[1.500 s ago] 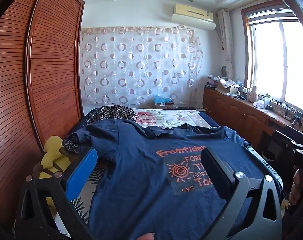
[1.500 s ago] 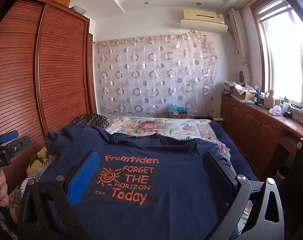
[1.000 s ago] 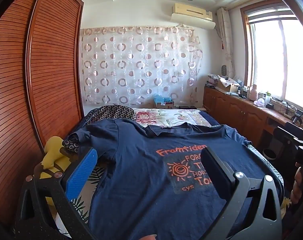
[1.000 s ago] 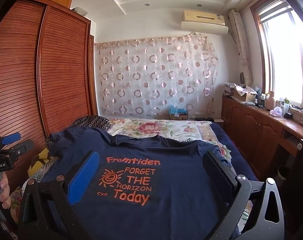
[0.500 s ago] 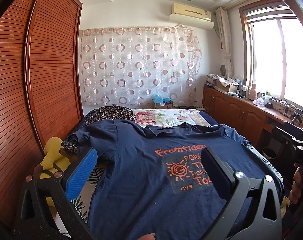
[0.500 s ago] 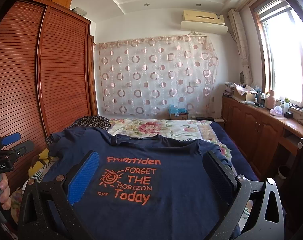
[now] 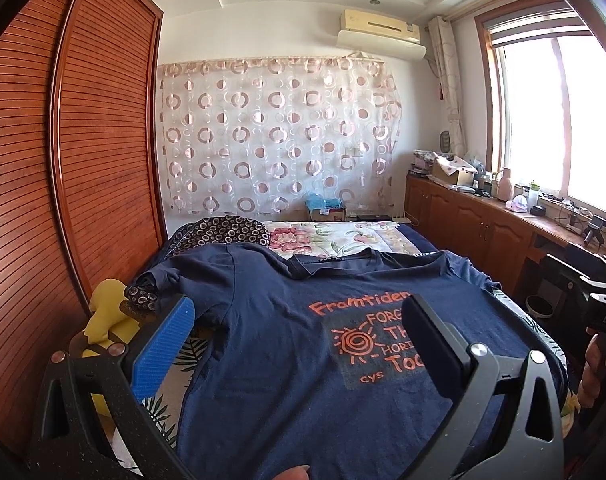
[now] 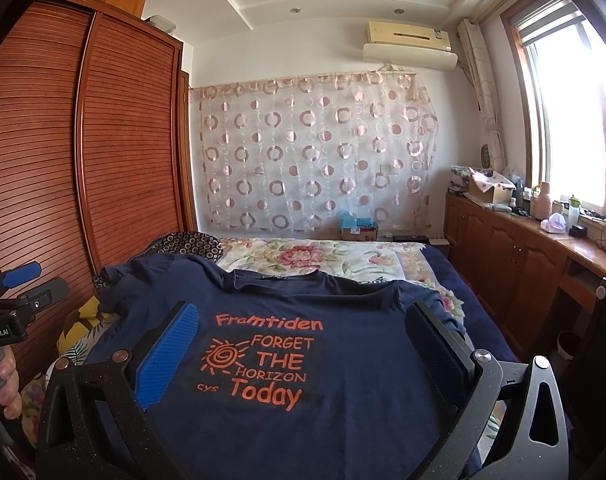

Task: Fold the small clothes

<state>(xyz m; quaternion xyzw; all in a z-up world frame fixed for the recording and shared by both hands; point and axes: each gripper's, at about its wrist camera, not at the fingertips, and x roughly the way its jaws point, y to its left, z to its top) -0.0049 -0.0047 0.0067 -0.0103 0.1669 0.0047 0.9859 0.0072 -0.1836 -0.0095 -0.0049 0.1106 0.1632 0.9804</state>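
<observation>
Navy T-shirt (image 8: 343, 360) spread flat, print side up, across the near end of the bed (image 8: 475, 320), collar (image 8: 275, 276) toward the far end. Its left sleeve (image 7: 163, 280) reaches the bed's left edge, beside a yellow cushion (image 7: 103, 312) and close to the wardrobe (image 7: 63, 200); its right sleeve (image 8: 427, 296) lies near the right edge, with a strip of dark bedding bare beyond it. The hem runs out of view below both cameras. The far half of the bed carries a floral cover (image 8: 323, 252) and a ring-patterned pillow (image 7: 223, 232) at the far left corner.

Left hand-held gripper (image 7: 299, 344): fingers spread wide, holding nothing, poised above the shirt's left half. Right hand-held gripper (image 8: 303, 352): fingers likewise spread and empty, above the print. The narrow aisle between the bed's right edge and the cabinets (image 8: 515, 248) holds a bin (image 7: 539, 306).
</observation>
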